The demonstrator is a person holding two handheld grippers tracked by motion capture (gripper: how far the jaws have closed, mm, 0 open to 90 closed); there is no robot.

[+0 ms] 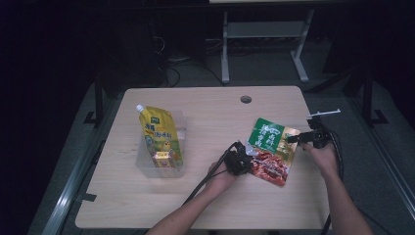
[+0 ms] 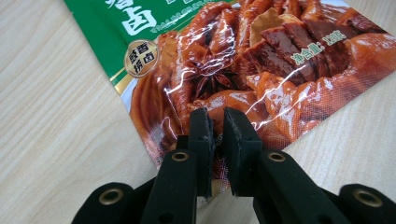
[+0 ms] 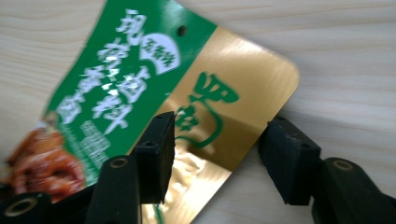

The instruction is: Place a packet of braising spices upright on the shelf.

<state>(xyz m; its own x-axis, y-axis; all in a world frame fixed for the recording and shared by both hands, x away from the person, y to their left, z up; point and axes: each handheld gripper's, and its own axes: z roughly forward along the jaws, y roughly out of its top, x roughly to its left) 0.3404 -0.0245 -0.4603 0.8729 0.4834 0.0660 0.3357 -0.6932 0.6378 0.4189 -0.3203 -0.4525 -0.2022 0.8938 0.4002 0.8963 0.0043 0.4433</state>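
**Pinch the far edge before lifting the packet**

The left hand-held gripper (image 2: 215,122) is clamped tight on the near edge of the sauce packet (image 1: 270,149), which lies flat on the surface (image 1: 210,112) between both tools. The right hand-held gripper (image 3: 217,140) stands partly apart, its jaws astride the packet's gold corner without pressing it. It should slide further over the edge, then squeeze squarely. Open surface lies behind it; the clear bin (image 1: 161,156) with the yellow pouch (image 1: 160,134) sits well beyond the left tool
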